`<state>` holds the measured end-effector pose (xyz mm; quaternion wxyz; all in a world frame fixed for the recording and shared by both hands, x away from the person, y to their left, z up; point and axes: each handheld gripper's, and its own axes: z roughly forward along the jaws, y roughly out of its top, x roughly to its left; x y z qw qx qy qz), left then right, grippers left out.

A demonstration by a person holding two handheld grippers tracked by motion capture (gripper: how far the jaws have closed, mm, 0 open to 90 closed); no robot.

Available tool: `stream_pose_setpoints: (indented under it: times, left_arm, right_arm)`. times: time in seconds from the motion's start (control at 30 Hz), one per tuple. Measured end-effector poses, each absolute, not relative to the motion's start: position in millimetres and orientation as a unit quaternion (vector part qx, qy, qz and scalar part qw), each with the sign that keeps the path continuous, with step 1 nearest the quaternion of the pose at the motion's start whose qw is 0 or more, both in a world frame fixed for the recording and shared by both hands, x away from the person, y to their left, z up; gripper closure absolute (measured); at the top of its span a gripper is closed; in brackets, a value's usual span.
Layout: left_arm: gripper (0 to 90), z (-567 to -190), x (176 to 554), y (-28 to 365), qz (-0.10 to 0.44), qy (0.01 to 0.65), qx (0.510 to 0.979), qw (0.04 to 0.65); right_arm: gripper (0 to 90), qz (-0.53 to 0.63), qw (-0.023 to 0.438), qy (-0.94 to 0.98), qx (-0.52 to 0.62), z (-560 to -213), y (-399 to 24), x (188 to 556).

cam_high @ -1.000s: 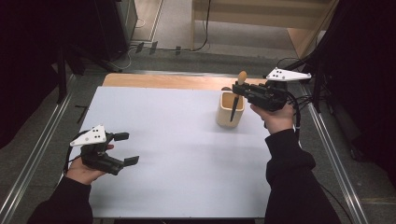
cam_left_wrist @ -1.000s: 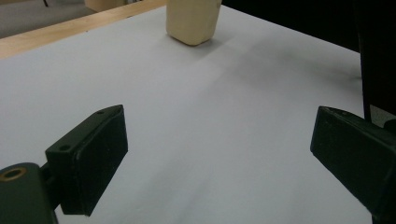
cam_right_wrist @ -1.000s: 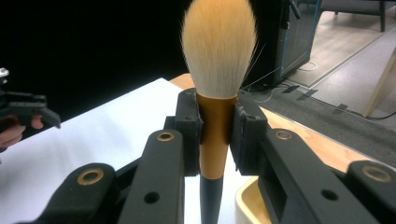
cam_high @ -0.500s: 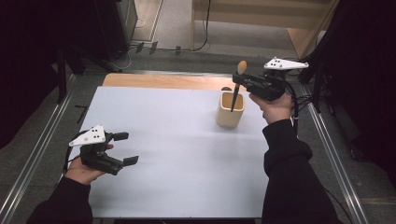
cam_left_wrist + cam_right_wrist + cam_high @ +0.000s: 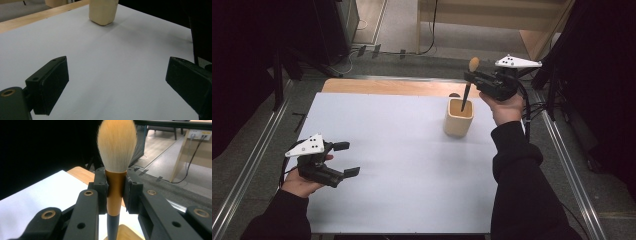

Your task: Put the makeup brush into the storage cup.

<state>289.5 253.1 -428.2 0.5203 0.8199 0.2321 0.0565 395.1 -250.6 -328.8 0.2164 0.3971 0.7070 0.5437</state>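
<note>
Right gripper level, clamping brush

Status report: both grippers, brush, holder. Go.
Right gripper shut on makeup brush, handle tip over wooden holder. Left gripper open, idle. Nothing in the way.
</note>
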Motion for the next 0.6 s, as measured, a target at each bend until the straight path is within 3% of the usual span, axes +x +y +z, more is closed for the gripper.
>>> stream_pose_setpoints:
  times: [0.6]
  left_arm:
    - [5.6,-427.8,289.4,253.8,0.058,0.231,0.818,0.524]
  right_arm:
    - [76.7,0.537,0.215,0.701,0.417,-349.5,-249.8,405.6]
